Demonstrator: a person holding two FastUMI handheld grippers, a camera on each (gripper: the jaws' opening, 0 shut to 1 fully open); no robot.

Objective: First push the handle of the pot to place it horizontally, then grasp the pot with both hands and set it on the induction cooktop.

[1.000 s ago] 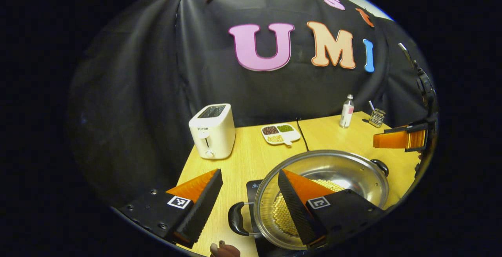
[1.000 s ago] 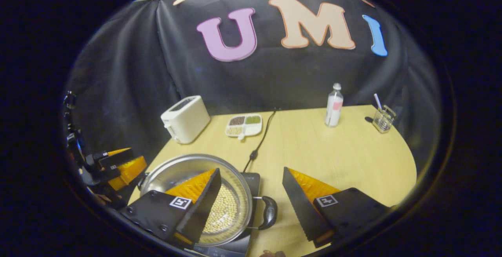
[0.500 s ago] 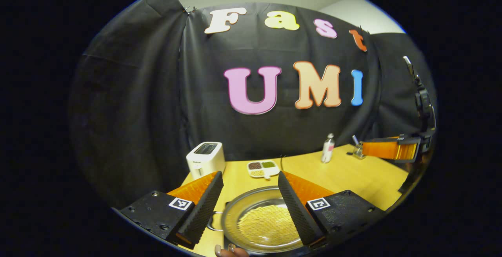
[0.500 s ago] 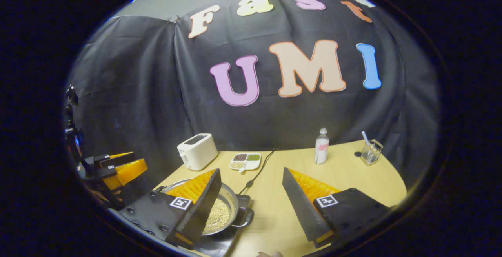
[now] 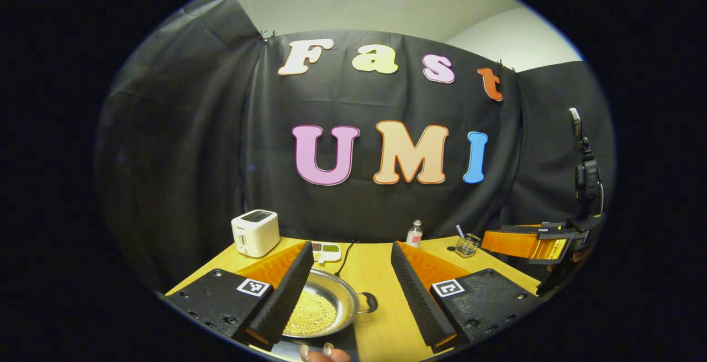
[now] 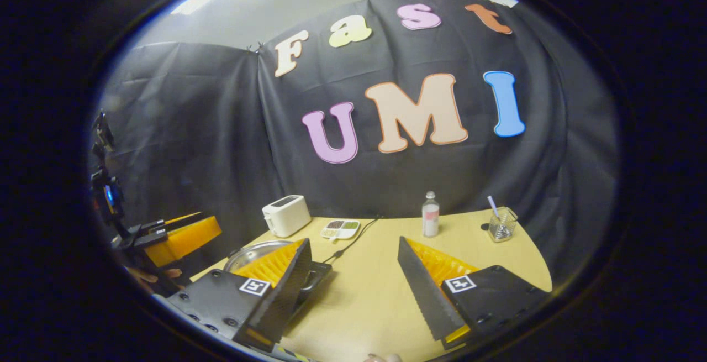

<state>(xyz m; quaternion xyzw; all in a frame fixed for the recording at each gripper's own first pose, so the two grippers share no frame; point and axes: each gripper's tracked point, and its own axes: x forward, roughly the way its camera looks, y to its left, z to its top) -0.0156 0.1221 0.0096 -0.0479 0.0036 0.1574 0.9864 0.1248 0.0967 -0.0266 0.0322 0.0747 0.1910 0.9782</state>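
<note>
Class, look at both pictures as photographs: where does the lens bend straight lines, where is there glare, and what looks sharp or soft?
Left gripper view: the fisheye bows the table edge; the steel pot gleams along its rim; the left gripper fingers look sharp. Right gripper view: the table edge curves strongly; a bright streak of ceiling light sits at the top left; the bottle and toaster are small and soft.

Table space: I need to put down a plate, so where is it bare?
The table is bare from the cord rightward, in front of the bottle and glass cup. The left side is crowded: toaster, divided dish, pot on the cooktop.
</note>
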